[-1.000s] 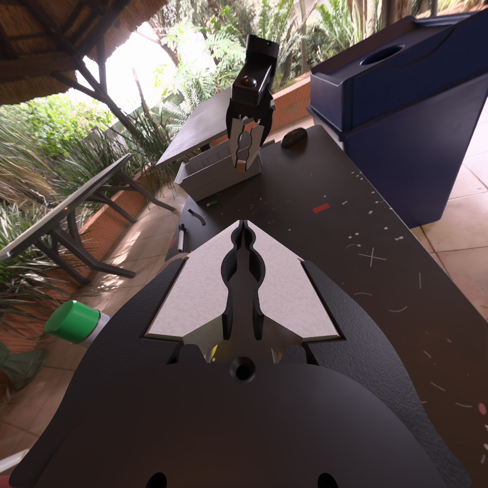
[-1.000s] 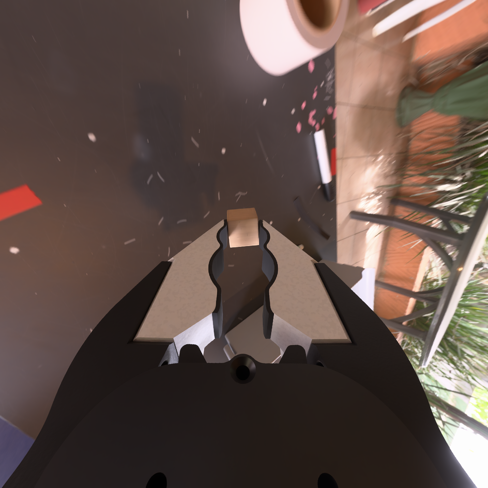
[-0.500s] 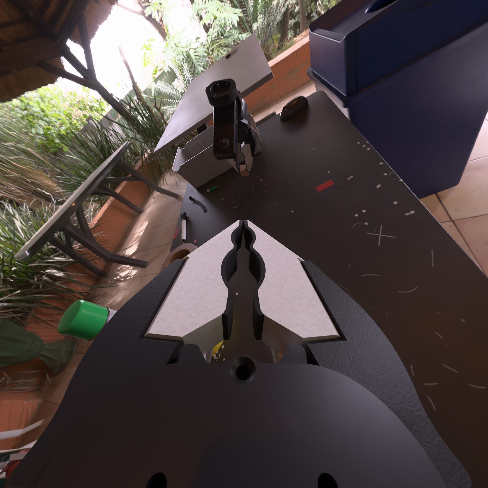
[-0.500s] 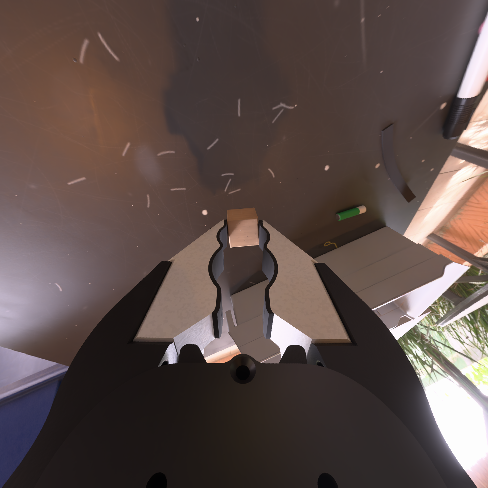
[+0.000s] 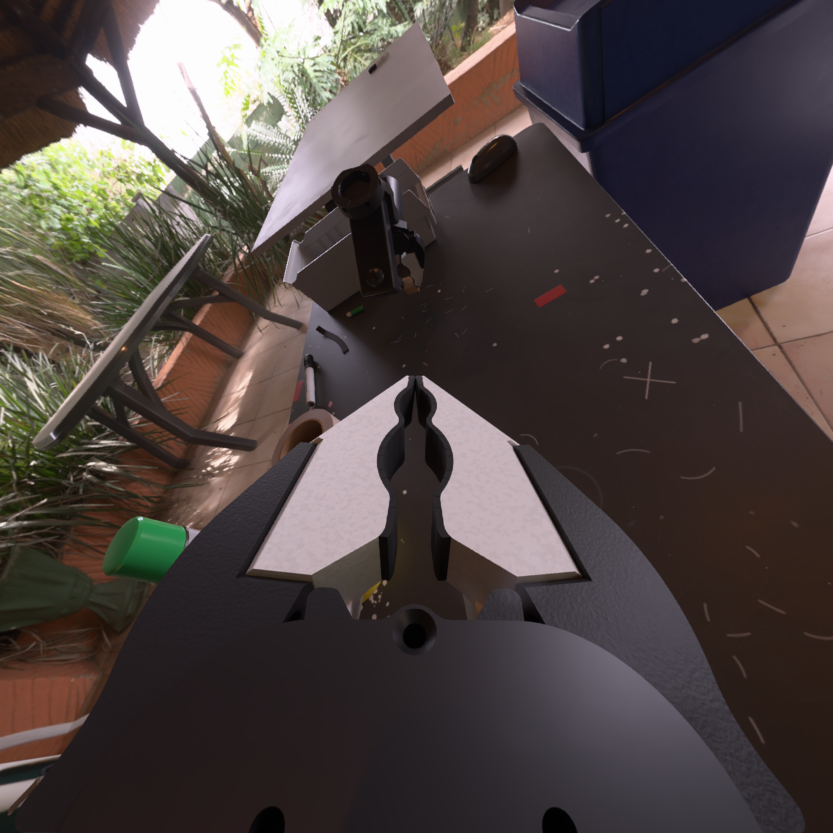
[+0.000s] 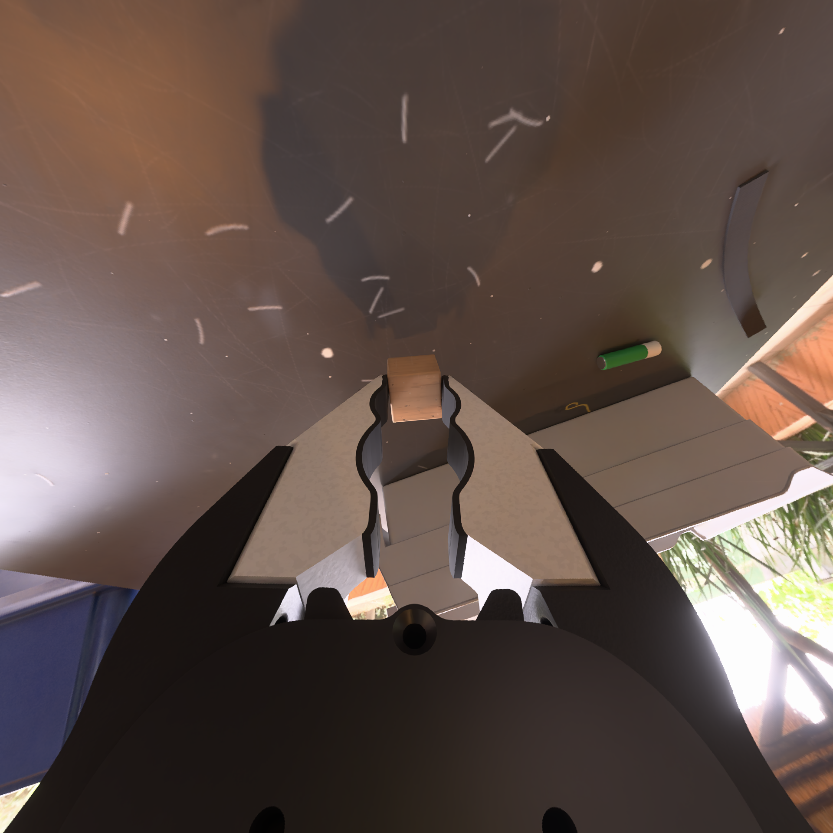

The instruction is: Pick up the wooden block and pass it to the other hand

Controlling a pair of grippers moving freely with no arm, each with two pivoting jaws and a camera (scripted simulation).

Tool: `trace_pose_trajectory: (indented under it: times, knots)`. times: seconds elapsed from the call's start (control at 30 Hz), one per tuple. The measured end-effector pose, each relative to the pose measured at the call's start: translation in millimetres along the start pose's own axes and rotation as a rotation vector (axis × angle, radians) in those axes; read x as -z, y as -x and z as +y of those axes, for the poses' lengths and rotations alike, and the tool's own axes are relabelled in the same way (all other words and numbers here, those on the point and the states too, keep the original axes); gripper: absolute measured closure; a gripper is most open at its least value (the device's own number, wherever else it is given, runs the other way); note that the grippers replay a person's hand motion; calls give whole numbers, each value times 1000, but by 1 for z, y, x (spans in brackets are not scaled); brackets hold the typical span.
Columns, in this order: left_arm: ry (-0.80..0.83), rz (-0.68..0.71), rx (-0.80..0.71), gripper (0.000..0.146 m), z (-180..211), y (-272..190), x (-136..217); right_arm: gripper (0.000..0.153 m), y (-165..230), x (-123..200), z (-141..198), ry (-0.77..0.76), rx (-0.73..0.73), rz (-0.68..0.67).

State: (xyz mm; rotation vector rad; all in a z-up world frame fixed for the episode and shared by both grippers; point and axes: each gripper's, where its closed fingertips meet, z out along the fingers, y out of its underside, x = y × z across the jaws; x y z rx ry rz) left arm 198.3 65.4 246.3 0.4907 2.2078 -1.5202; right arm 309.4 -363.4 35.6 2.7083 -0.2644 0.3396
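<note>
Wooden block (image 6: 414, 393) sits clamped in the right tongs (image 6: 414, 383) above the bench (image 6: 135, 360); the left tongs (image 5: 415, 379), pressed together and empty, likely must spread to receive it.

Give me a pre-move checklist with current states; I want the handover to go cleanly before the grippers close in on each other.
1. wooden block clamped at the right gripper tips: ok.
2. Block sticks out past the tips for a second grip: ok.
3. left gripper open to receive: not ok, its fingers meet at the tips.
4. Left gripper empty: ok.
5. Block clear of the dark table: cannot tell.
6. Left gripper points toward the right one: ok, though a wide gap remains.
</note>
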Motion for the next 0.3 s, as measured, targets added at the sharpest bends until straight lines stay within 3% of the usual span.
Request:
trace_pose_trajectory:
  times: [0.3]
  knots:
    - [23, 23, -14, 146, 3, -7, -6, 130, -3, -16, 6, 104, 4, -7]
